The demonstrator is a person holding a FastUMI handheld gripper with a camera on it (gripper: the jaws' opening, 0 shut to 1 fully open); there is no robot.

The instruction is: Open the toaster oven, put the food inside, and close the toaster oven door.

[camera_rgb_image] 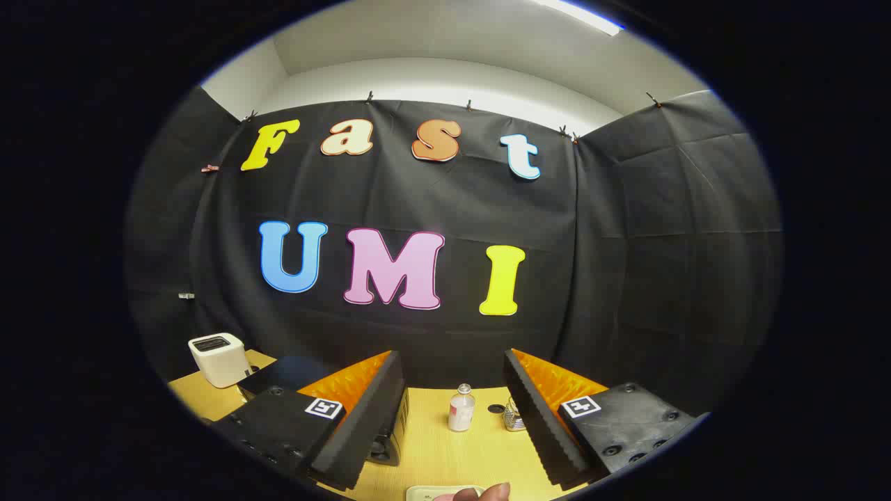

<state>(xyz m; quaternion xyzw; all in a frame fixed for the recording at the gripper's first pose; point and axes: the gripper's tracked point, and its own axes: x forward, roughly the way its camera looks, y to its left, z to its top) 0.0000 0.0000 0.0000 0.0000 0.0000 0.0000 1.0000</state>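
Two jaws (456,417) stand wide apart with nothing between them, black pads facing inward, orange backing behind each. They hover above a light wooden tabletop (445,452). Small clear bottle (461,408) with a white label stands upright on the tabletop just ahead, in the gap between the fingers. Small wire-like metal item (514,416) sits just beside the right finger, partly hidden by it; a round dark hole (495,408) lies in the tabletop between it and the bottle. Dark toaster oven (390,431) sits behind the left finger, mostly hidden; door state can't be told. White boxy appliance (218,358) stands well off to the left. Pale tray (435,492) edge and pinkish food (484,493) show at the near tabletop edge.
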